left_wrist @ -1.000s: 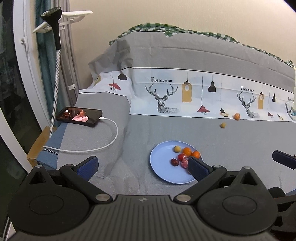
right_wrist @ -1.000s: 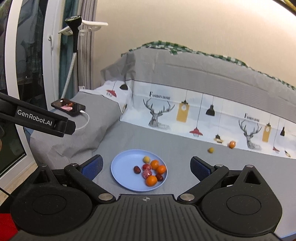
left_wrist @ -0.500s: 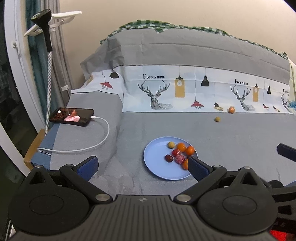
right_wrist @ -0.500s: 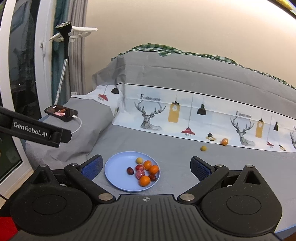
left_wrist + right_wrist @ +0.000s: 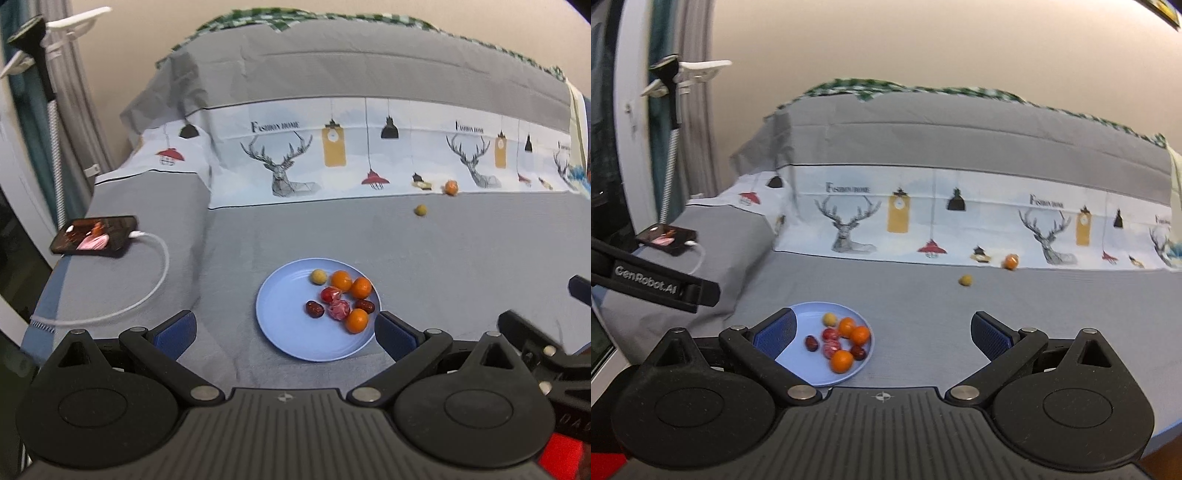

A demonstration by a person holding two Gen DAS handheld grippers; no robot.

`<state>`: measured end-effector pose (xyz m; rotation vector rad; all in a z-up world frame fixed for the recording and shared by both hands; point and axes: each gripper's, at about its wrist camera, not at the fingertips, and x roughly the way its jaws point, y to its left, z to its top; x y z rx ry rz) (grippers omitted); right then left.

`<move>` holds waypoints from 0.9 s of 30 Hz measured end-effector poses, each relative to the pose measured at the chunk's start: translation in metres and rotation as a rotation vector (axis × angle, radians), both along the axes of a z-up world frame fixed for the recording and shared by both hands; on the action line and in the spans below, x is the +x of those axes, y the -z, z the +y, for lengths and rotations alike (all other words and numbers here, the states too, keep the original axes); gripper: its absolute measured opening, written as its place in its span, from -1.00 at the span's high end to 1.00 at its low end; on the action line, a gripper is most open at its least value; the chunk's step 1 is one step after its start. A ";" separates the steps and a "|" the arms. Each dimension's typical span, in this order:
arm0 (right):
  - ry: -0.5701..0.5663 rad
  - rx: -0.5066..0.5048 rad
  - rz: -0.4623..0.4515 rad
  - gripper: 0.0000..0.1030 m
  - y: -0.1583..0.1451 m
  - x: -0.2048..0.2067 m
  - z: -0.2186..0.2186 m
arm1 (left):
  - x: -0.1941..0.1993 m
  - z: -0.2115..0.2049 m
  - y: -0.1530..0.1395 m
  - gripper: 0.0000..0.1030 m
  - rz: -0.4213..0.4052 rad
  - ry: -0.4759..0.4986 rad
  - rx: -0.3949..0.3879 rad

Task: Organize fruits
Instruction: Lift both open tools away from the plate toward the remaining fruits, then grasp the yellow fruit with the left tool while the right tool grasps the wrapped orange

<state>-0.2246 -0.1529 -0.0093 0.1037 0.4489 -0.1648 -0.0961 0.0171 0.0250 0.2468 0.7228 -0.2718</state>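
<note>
Both claws, left (image 5: 284, 330) and right (image 5: 882, 330), gape empty; two strays, orange (image 5: 1011, 261) and probably longan (image 5: 965, 280), lie ahead, next to fetch to plate (image 5: 812, 373)

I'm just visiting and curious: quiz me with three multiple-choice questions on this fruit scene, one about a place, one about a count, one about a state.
1. Where is the phone?
A. left of the plate
B. on the plate
C. on the floor

2. How many orange fruits lie on the plate?
A. one
B. three
C. six

3. How is the left gripper?
A. shut on a fruit
B. open, holding nothing
C. shut on the phone

Answers:
1 A, it lies on the raised grey cloth, cable plugged in.
2 B, three show.
3 B, fingers wide apart.
</note>
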 end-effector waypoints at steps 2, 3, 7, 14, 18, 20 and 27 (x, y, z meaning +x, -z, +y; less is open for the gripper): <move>0.029 0.019 0.004 -0.95 0.003 0.007 -0.011 | 0.013 -0.011 0.003 -0.99 0.011 0.008 0.016; 0.040 0.026 0.005 -0.95 0.005 0.010 -0.017 | 0.020 -0.017 0.004 -0.99 0.018 0.012 0.018; 0.091 0.033 0.009 -0.95 0.012 0.025 -0.043 | 0.046 -0.044 0.010 -0.99 0.048 0.029 0.016; 0.223 0.046 0.042 -0.95 0.034 0.052 -0.107 | 0.101 -0.113 0.031 -0.99 0.106 0.083 -0.003; 0.297 0.040 0.072 -0.95 0.054 0.077 -0.153 | 0.139 -0.164 0.050 -0.99 0.111 0.134 0.004; 0.326 0.036 0.080 -0.95 0.064 0.095 -0.178 | 0.159 -0.190 0.060 -0.99 0.112 0.160 0.005; 0.329 0.021 0.078 -0.95 0.111 0.190 -0.264 | 0.239 -0.280 0.113 -0.99 0.134 0.226 -0.002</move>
